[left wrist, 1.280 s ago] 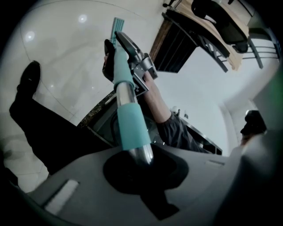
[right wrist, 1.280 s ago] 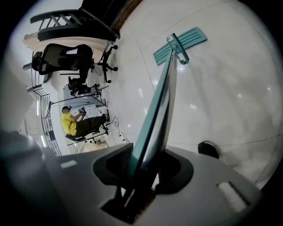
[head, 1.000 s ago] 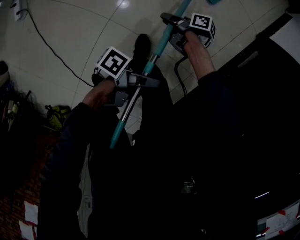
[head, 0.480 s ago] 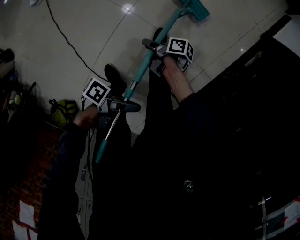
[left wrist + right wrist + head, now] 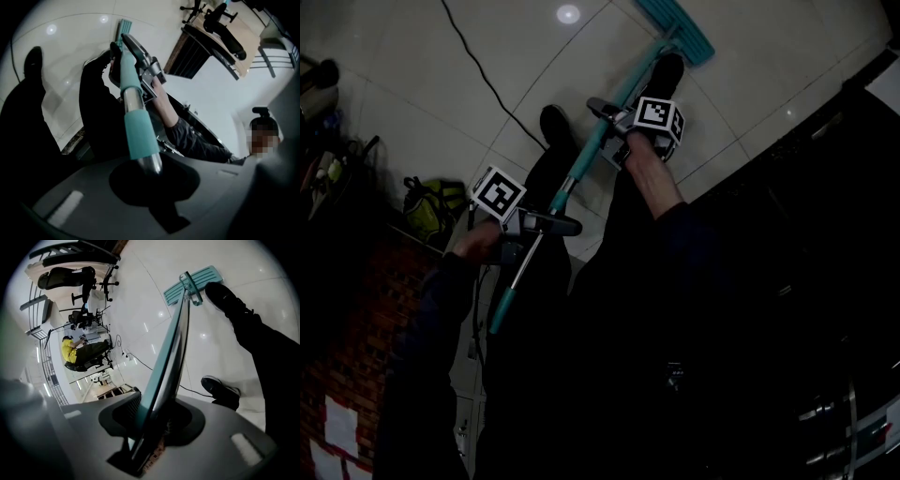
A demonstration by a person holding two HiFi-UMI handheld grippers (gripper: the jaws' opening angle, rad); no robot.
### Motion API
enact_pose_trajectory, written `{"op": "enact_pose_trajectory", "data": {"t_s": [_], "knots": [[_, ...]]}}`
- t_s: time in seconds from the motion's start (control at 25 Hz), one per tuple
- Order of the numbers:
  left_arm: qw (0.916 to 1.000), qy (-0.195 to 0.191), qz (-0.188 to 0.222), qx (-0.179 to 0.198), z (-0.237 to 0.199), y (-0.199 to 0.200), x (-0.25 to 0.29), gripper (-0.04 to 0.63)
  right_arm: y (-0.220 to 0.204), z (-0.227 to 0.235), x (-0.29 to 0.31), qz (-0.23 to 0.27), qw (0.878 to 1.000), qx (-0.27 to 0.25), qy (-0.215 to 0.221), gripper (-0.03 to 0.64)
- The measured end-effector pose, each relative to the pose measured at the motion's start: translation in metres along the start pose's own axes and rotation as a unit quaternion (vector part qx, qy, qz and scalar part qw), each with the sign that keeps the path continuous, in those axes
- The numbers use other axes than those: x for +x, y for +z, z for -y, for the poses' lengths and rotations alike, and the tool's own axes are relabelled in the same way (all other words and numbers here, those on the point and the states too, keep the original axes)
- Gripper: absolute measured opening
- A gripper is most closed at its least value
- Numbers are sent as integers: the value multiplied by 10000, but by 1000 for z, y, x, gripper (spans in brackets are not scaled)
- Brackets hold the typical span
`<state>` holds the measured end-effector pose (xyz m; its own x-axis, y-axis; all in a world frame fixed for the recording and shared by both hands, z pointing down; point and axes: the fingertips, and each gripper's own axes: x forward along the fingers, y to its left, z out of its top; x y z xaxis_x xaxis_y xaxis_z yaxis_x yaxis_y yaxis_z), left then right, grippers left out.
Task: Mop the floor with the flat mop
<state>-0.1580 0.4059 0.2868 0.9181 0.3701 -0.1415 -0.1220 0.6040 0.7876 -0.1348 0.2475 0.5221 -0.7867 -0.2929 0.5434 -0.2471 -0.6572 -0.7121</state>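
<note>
Slanting from the upper right of the head view down to centre left, the mop (image 5: 581, 167) is held by both grippers. The right gripper (image 5: 607, 112) is clamped on the teal shaft, higher in the frame. The left gripper (image 5: 551, 223) is closed round the metal stretch nearer the grip end. The mop head (image 5: 677, 26) lies flat on the tiled floor (image 5: 412, 84) at the top edge, just beyond a black shoe (image 5: 666, 70). A cable (image 5: 478, 70) crosses the floor at upper left
</note>
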Motion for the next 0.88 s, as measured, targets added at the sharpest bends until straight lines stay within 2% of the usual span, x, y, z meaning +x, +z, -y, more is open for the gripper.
{"op": "enact_pose_trajectory", "data": {"t_s": [0.24,0.44,0.64,0.88], "knots": [[9992,-303,238,-125,-10,2,-23,45,-9,11,26,92,9999,146,2,152],[9997,-148,191,23,-8,26,-16,41,20,3,21,141,9998,113,43,149],[9997,-174,144,88,27,74,16,41,81,-20,-3,262,9996,84,80,144],[9993,-176,245,216,78,171,68,41,195,-49,-54,382,9991,22,155,143]]}}
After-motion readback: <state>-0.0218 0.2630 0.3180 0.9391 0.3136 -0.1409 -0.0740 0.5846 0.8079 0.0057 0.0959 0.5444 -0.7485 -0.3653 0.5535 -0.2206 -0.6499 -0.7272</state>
